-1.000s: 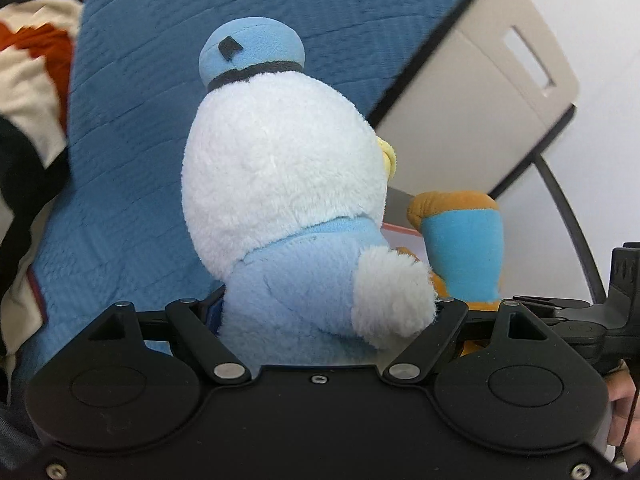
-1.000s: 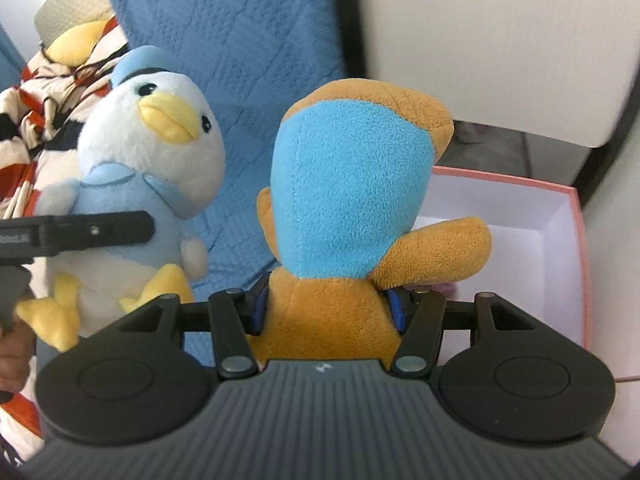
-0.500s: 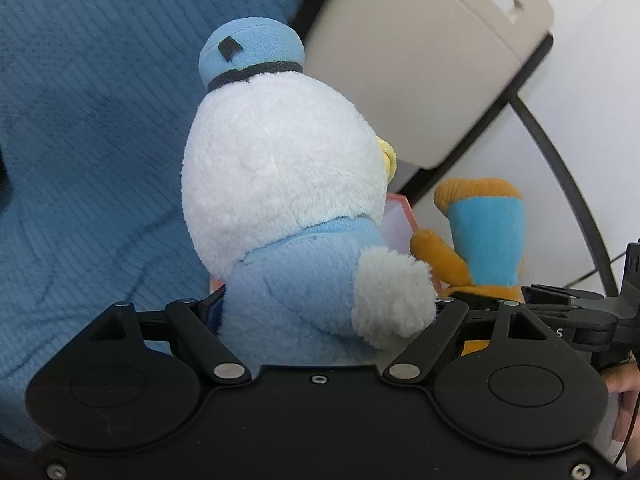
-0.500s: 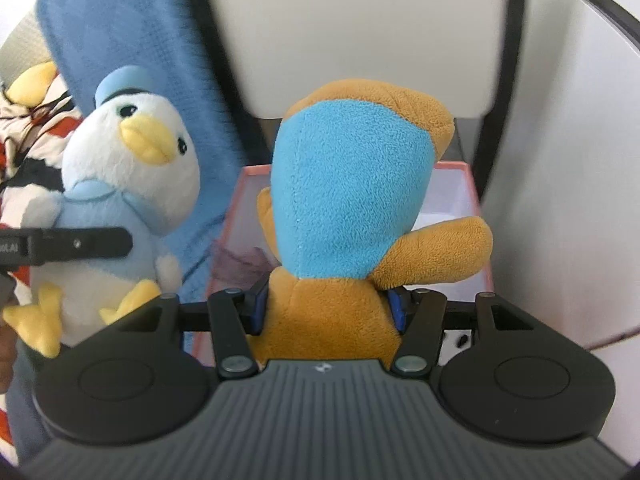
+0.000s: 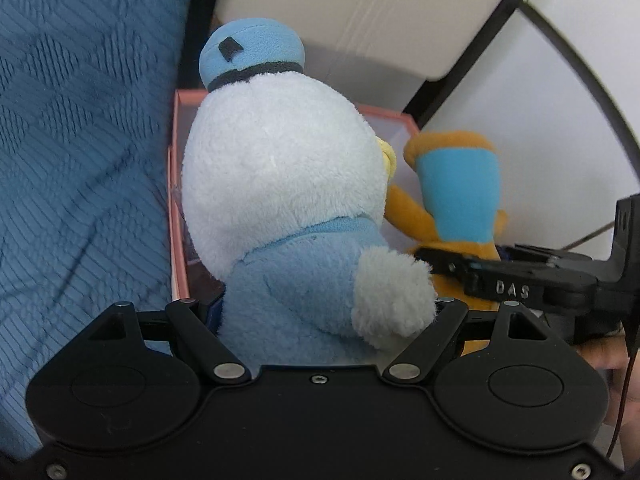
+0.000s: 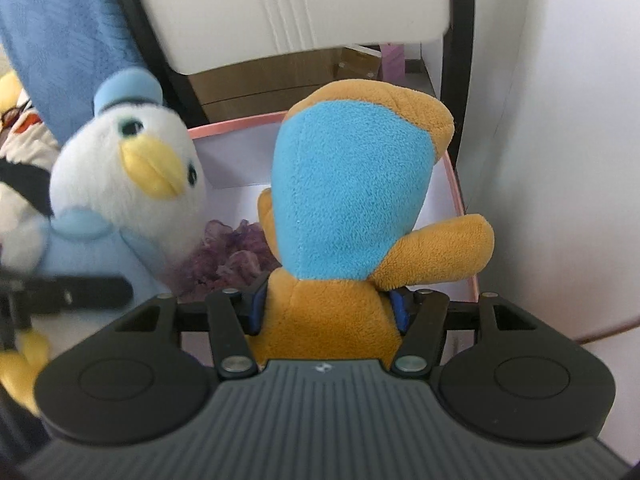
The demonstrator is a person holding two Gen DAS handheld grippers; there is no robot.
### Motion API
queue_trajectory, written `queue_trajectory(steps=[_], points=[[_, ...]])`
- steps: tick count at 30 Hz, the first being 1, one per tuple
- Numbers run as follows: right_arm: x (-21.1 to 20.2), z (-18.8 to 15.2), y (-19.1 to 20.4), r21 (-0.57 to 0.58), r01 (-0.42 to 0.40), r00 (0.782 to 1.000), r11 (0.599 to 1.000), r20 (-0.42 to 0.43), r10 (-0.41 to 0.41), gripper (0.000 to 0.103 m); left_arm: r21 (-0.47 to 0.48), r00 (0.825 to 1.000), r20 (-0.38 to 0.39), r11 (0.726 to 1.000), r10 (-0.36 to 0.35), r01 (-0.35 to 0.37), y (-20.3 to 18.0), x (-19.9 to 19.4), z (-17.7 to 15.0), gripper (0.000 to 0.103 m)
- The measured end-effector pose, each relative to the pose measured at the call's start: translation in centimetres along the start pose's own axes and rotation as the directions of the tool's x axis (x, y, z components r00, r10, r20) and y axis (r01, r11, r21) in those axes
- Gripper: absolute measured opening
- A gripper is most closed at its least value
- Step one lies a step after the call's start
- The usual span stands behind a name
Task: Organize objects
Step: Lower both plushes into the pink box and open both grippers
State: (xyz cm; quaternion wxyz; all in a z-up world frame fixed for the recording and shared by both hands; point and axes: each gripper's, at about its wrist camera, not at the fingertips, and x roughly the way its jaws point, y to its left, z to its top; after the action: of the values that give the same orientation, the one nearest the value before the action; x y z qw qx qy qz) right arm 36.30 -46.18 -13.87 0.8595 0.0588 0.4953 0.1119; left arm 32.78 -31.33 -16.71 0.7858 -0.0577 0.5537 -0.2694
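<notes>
Above the open pink cardboard box point(image 6: 460, 196), your left gripper point(image 5: 320, 308) is clamping the white plush duck with the light-blue cap point(image 5: 288, 200) around its body, and your right gripper point(image 6: 328, 308) is squeezing the orange-and-blue plush toy point(image 6: 352, 200) at its waist. Crumpled purple fabric point(image 6: 232, 252) is lying inside the box, beside a blue quilted blanket point(image 5: 80, 140).

Left tool point(image 5: 320, 312): matte black body, two round discs, silver pivot rivets on crossed link arms, small screws at centre and lower corners. Right tool point(image 6: 328, 308): grey ribbed housing, black discs, silver rivets, blue finger pads point(image 6: 261, 304); white "DAS" lettering on its side, thin cable, bare skin behind.
</notes>
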Motion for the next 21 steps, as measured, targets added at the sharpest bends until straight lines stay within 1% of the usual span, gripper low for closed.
queue_trajectory(steps=[3, 4, 7, 8, 9, 11, 12, 13, 14, 15, 16, 17, 21], points=[[1.8, -0.4, -0.1, 0.050, -0.014, 1.000, 0.999, -0.013, 0.015, 0.061, 0.013, 1.000, -0.031, 1.000, 0.002, -0.002, 0.5, 0.6, -1.3, 0.080], [2.5, -0.2, 0.8, 0.059, -0.012, 1.000, 0.998, -0.015, 0.013, 0.061, 0.014, 0.999, -0.037, 1.000, 0.000, 0.000, 0.5, 0.7, -1.7, 0.080], [3.2, -0.2, 1.0, 0.064, 0.004, 1.000, 0.998, -0.018, -0.003, 0.061, 0.011, 0.999, -0.041, 1.000, -0.008, 0.009, 0.6, 0.8, -1.8, 0.080], [3.0, -1.6, 0.6, 0.067, 0.004, 1.000, 0.998, -0.016, -0.003, 0.061, 0.008, 0.999, -0.040, 1.000, -0.008, 0.008, 0.7, 0.8, -1.9, 0.080], [2.9, -1.5, 0.7, 0.071, 0.002, 1.000, 0.997, -0.013, -0.001, 0.062, 0.008, 0.999, -0.041, 1.000, -0.007, 0.008, 0.7, 0.7, -1.8, 0.080], [2.4, -1.4, 0.7, 0.080, -0.002, 1.000, 0.997, 0.000, 0.002, 0.069, 0.021, 0.999, -0.044, 1.000, -0.004, 0.004, 0.7, 0.2, -1.5, 0.083], [2.0, -1.2, 0.5, 0.093, 0.000, 1.000, 0.996, 0.009, -0.001, 0.076, 0.028, 0.999, -0.044, 1.000, 0.005, -0.004, 0.4, 0.1, -1.6, 0.084], [1.8, -0.9, 0.4, 0.117, -0.007, 1.000, 0.993, 0.014, 0.006, 0.081, 0.028, 0.999, -0.039, 0.999, 0.018, -0.016, 0.4, -0.1, -1.5, 0.087], [1.7, -0.5, 0.5, 0.145, -0.017, 1.000, 0.989, 0.017, 0.015, 0.090, 0.027, 0.999, -0.031, 0.999, 0.024, -0.023, 0.3, -0.5, -1.5, 0.088], [1.2, -0.3, 0.4, 0.166, -0.021, 1.000, 0.986, 0.020, 0.018, 0.091, 0.035, 1.000, -0.022, 0.999, 0.021, -0.020, 0.2, -1.0, -1.5, 0.090], [0.5, 0.0, 0.4, 0.174, -0.021, 1.000, 0.985, 0.026, 0.017, 0.091, 0.054, 1.000, -0.016, 0.999, 0.007, -0.006, 0.1, -1.6, -1.5, 0.096], [-0.1, 0.2, 0.7, 0.170, -0.017, 0.999, 0.985, 0.035, 0.012, 0.091, 0.065, 1.000, -0.010, 0.998, 0.000, 0.000, -0.2, -2.2, -1.5, 0.098], [-3.9, -0.1, 1.3, 0.156, -0.008, 0.997, 0.988, 0.078, -0.004, 0.091, 0.113, 0.999, 0.035, 0.994, 0.000, -0.004, -1.2, -5.5, -1.3, 0.098]])
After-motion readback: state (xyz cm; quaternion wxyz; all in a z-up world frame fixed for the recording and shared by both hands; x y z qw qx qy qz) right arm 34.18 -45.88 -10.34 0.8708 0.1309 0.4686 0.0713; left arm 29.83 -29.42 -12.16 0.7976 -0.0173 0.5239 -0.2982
